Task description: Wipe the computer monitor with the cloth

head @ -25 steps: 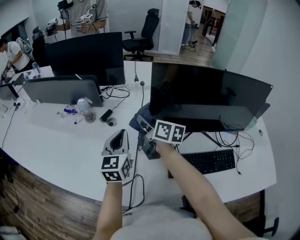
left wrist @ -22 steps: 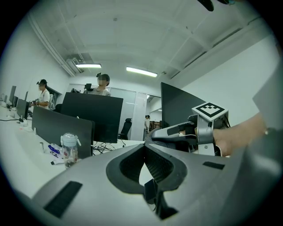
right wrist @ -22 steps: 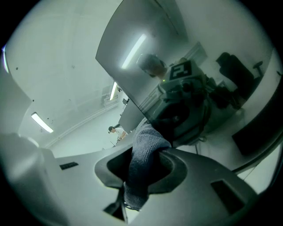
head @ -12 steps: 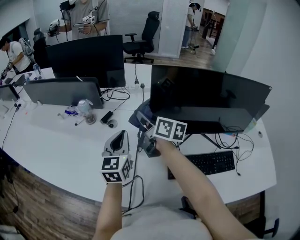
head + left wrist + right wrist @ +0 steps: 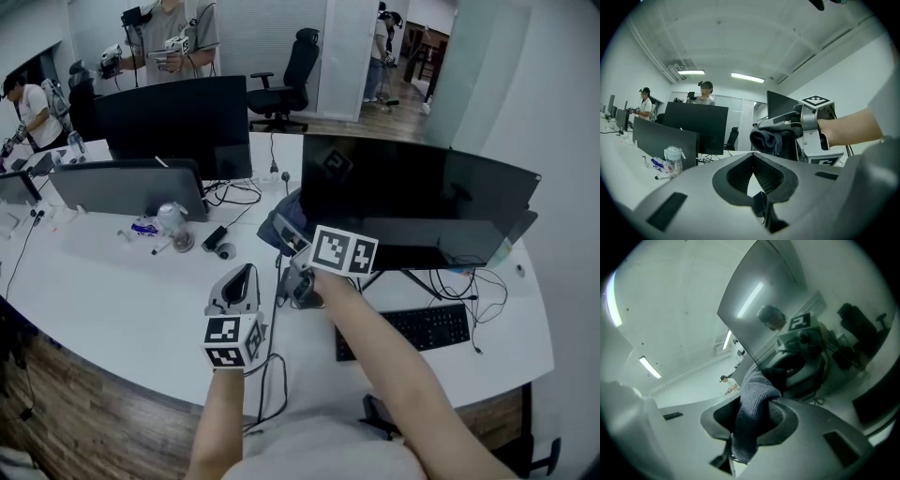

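The black computer monitor (image 5: 422, 202) stands on the white desk (image 5: 112, 300), its screen dark. My right gripper (image 5: 292, 246) is shut on a dark blue-grey cloth (image 5: 280, 228) and holds it beside the screen's lower left corner. In the right gripper view the cloth (image 5: 752, 404) bulges out between the jaws of the right gripper (image 5: 751, 414), with the glossy monitor (image 5: 754, 301) close ahead. My left gripper (image 5: 241, 276) hovers low over the desk, left of the right one. Its jaws meet with nothing between them (image 5: 753, 157). The left gripper view shows the cloth (image 5: 766, 138) to its right.
A black keyboard (image 5: 412, 325) and loose cables (image 5: 469, 281) lie under the monitor. Two more monitors (image 5: 173, 117) stand at the back left, with a small bottle (image 5: 173, 220) and oddments in front. An office chair (image 5: 291, 66) and standing people (image 5: 173, 33) are behind the desk.
My right gripper has lifted the cloth slightly up and toward the monitor's left edge. The left gripper has hardly moved.
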`<action>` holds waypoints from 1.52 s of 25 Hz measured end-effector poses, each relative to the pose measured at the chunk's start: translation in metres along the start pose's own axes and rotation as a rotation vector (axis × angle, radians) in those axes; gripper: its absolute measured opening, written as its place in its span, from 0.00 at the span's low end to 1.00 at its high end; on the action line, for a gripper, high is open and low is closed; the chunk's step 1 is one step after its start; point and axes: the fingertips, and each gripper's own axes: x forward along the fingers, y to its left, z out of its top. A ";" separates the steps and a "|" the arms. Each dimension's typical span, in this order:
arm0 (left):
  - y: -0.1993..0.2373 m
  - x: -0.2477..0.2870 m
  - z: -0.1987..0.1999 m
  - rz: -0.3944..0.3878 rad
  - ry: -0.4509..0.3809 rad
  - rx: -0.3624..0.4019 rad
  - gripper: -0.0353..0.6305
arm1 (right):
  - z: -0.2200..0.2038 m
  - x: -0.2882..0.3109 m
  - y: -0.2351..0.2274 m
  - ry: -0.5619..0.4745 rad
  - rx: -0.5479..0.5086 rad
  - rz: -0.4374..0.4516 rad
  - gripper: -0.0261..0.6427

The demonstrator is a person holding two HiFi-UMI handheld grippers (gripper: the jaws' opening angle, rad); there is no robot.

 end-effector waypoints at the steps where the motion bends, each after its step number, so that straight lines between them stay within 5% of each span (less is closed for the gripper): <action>1: -0.001 -0.001 0.000 -0.001 0.000 0.001 0.07 | 0.002 0.000 0.002 -0.003 -0.006 0.001 0.18; 38: 0.001 -0.018 0.000 0.016 -0.005 0.017 0.07 | 0.089 0.004 0.066 -0.137 -0.077 0.086 0.18</action>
